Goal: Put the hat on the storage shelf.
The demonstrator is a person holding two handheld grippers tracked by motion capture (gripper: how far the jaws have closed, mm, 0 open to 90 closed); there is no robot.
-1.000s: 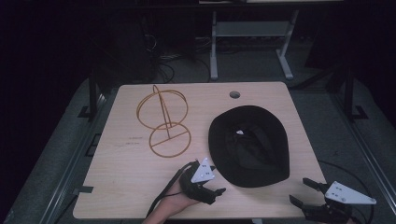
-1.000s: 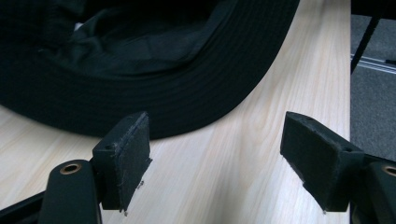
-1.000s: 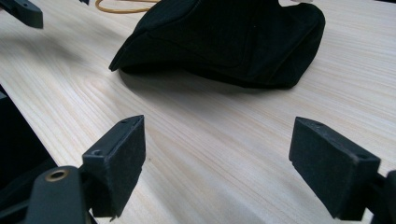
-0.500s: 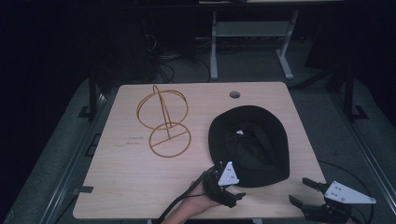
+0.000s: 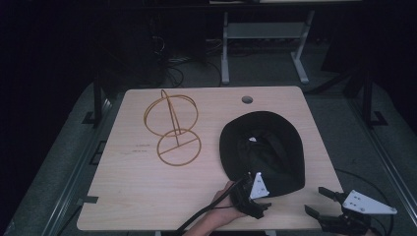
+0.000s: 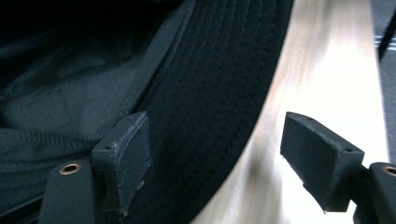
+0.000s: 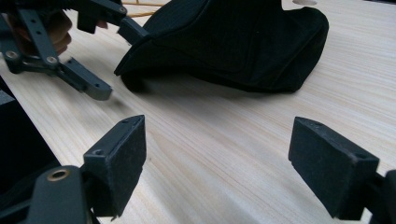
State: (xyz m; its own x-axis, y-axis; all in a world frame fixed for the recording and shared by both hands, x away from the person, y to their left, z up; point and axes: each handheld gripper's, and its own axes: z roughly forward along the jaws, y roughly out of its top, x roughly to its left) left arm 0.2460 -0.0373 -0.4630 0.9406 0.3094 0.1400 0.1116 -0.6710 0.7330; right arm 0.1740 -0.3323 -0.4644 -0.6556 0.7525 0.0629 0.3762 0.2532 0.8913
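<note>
A: High view. Black bucket hat [image 5: 263, 147] lies crown-down, opening up, on the right half of the wooden table [image 5: 147, 196]. Left gripper [image 5: 259, 206] is at the hat's near brim. Gold wire hat stand [image 5: 173, 130] stands on the left half, well apart from the hat. Right gripper [image 5: 324, 216] sits off the table's near right corner.

B: Anything gripped yet?

A: Left gripper view says no. Jaws stand wide apart and straddle the brim [image 6: 210, 107]: one pad over the hat's inner side, the other out over bare wood. Nothing is pinched (I cannot tell whether the inner pad touches the fabric).

B: Right gripper view?

A: Its own jaws are spread wide and hold nothing, with bare table between them. Farther off, the hat [image 7: 233, 42] lies flat and the left gripper [image 7: 114, 58] brackets the brim edge, one jaw above and one near the table.

B: Progress, then?

A: Judged early: hat not grasped, not lifted, stand bare. Left to do: close on the brim, lift, carry across, seat the hat on the stand.

B: Room?

A: Open wood between hat and stand. The near table edge is close behind the left gripper, so there is little slack there. The cable hole [image 5: 247, 100] near the far edge is out of the path.
</note>
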